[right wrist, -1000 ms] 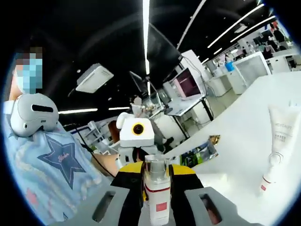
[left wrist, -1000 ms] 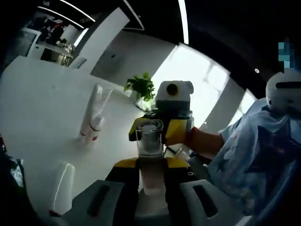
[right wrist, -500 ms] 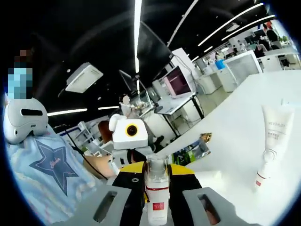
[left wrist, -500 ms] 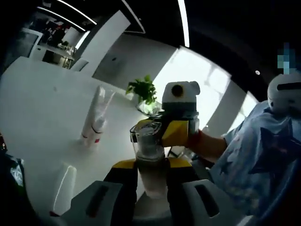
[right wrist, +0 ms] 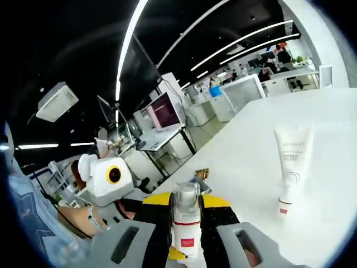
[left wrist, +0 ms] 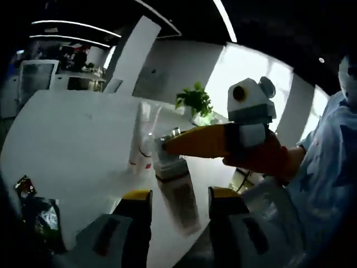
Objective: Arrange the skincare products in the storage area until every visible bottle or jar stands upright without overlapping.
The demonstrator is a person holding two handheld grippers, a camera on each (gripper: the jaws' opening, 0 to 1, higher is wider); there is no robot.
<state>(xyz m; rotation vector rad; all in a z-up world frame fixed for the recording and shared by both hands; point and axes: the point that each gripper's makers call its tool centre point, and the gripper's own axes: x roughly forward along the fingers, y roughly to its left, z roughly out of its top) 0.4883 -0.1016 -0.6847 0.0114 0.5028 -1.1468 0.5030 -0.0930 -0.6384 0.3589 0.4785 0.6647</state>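
While my right gripper (right wrist: 187,245) looks out over the white tabletop (right wrist: 334,145), its jaws are pinching a small pump bottle (right wrist: 186,226) with a clear cap and a red label, held upright between them at 6 o'clock in the right gripper view. At 3 o'clock in that view a white tube (right wrist: 291,164) stands on its cap, well apart from the bottle. At 9 o'clock, my left gripper (right wrist: 109,181) comes in from the side. In the left gripper view, my left gripper (left wrist: 178,220) has its jaws spread wide with nothing between them; the same bottle (left wrist: 174,187) sits just beyond them near the centre, and my right gripper (left wrist: 223,142) reaches in from 3 o'clock with its orange jaw against the bottle's top. Just beside the bottle at 11 o'clock stands the tube (left wrist: 143,139), with a green plant (left wrist: 194,101) farther back at 12 o'clock. A dark packet (left wrist: 33,209) lies at 8 o'clock near the tabletop's edge.
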